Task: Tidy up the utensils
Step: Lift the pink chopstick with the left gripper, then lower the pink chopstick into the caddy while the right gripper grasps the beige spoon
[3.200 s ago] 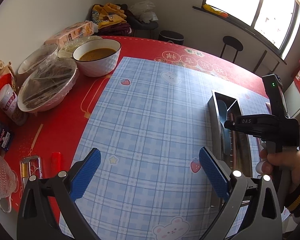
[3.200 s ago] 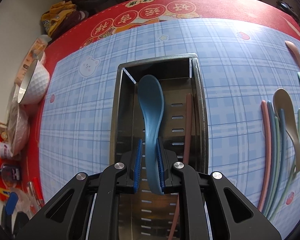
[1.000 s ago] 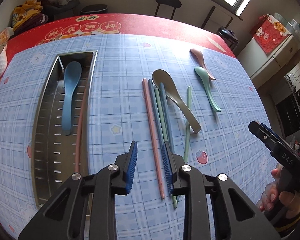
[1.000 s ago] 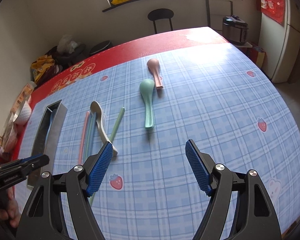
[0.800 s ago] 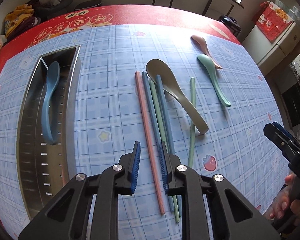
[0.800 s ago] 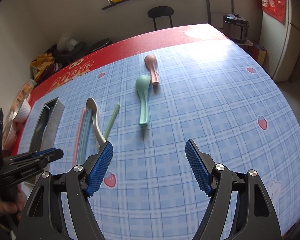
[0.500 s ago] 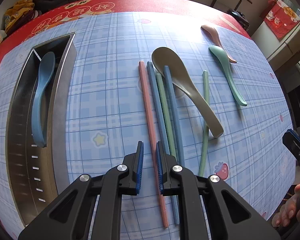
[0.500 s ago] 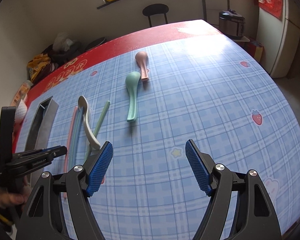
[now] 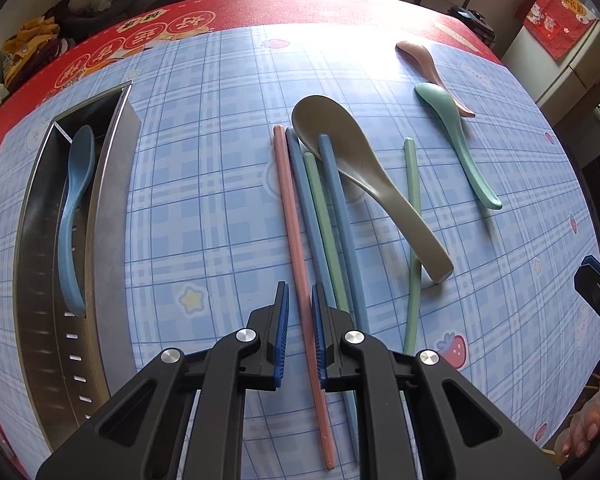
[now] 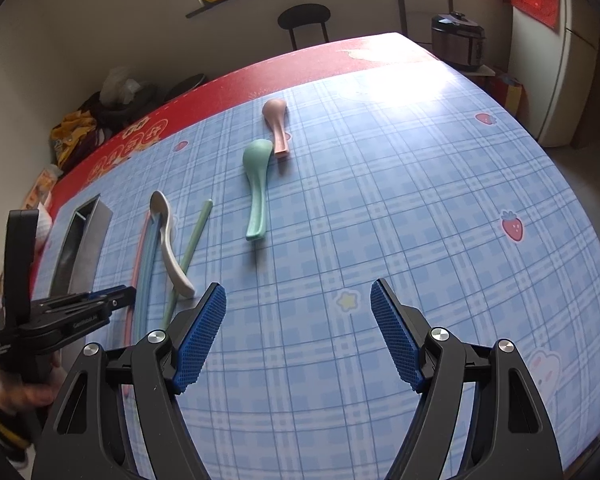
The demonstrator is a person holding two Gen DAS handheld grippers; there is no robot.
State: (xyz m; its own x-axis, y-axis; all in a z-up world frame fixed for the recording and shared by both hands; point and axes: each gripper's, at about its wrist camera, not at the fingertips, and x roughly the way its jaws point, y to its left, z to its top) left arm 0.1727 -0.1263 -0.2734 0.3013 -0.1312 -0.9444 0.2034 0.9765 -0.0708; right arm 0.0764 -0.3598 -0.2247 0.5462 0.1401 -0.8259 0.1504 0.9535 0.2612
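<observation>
Steel tray: a long perforated stainless-steel utensil tray (image 9: pixel 112 216) is seen at the left of the left wrist view, on the blue plaid tablecloth (image 9: pixel 204 184); a blue plastic spoon (image 9: pixel 74 216) already lies inside it.

Pink chopstick: a long salmon-pink plastic chopstick (image 9: pixel 292 208) runs from the upper middle of that view down to the lower middle, passing between the blue pads of the left gripper.

Left gripper: the left gripper (image 9: pixel 299 320), at the bottom centre, has been lowered onto the bundle and narrowed from a half-open span to a slim gap around the pink chopstick. Whether the pads already press on it cannot be told; a thin strip of cloth is visible on either side.

Neighbouring sticks: two blue plastic chopsticks (image 9: pixel 308 200) and a pale green plastic chopstick (image 9: pixel 324 216) lie just beside the pink one, to its right, outside the pads.

Loose spoons: a grey-beige plastic spoon (image 9: pixel 364 172) is laid across a second green chopstick (image 9: pixel 412 208); further right a teal plastic spoon (image 9: pixel 452 136) and a pink plastic spoon (image 9: pixel 428 64) are touching at the upper right.

Right gripper: the right gripper (image 10: pixel 298 320) is held wide open over bare cloth in the right wrist view, with nothing between its pads.

Meaning for the task: one chopstick appears singled out for transfer to the tray; most utensils remain unsorted.
</observation>
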